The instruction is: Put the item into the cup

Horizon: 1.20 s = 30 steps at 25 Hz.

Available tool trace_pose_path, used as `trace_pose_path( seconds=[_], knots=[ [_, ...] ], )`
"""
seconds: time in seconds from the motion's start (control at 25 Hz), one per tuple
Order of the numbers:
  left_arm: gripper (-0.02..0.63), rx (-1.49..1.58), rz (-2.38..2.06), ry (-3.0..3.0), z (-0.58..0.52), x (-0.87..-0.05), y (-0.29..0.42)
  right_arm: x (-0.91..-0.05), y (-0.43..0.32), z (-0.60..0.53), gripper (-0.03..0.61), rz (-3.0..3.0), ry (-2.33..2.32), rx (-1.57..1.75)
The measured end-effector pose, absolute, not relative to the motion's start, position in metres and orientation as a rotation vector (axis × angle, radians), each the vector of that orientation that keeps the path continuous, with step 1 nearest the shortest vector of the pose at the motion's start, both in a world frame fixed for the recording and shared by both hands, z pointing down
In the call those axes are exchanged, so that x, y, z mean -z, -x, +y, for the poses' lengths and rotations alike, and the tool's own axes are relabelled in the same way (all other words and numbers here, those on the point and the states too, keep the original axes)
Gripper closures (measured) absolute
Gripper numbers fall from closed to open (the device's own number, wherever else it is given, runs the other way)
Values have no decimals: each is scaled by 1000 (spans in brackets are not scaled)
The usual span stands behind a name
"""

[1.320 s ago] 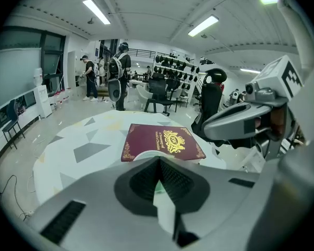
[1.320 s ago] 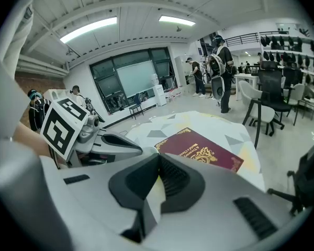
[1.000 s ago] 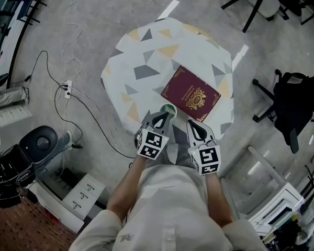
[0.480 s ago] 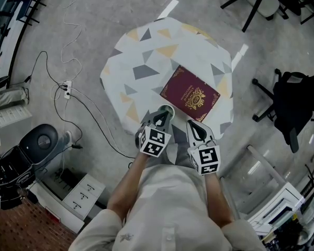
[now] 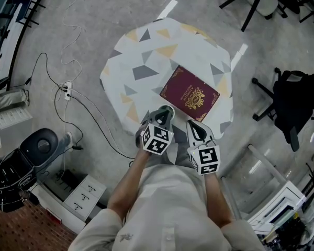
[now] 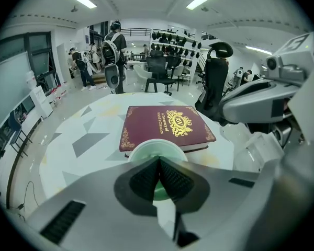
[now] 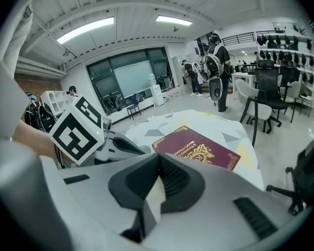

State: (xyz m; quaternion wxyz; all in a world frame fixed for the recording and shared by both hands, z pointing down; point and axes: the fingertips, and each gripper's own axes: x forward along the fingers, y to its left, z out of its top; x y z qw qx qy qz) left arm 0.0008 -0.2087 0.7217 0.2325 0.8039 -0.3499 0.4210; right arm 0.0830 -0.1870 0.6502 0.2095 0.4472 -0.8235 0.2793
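Cup (image 6: 152,147), pale green, open-topped, beside maroon book (image 6: 165,125).

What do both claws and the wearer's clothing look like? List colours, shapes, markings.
The left claw and right claw are pale grey, tapering shells with black ribbed pads. Each carries a white cube bearing black square markers. The person wears a pale shirt.
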Motion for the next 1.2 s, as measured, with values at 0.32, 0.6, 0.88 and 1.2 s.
trace_pose_path(
  seconds=[0.32, 0.6, 0.88, 1.2],
  knots=[
    [600, -1215, -946, -2209, -207, -724, 0, -650, -85, -186, 571, -2284, -1268, -779],
    [579, -1243, -935, -2229, -209, -722, 0, -649, -85, -185, 571, -2277, -1291, -780],
    [561, -1246, -922, -2243, -208, -720, -1, -648, -86, -183, 571, -2273, -1309, -777],
    [558, -1188, -938, -2295, -214, -701, -4, -643, -86, -184, 571, -2272, -1329, -760]
  ],
)
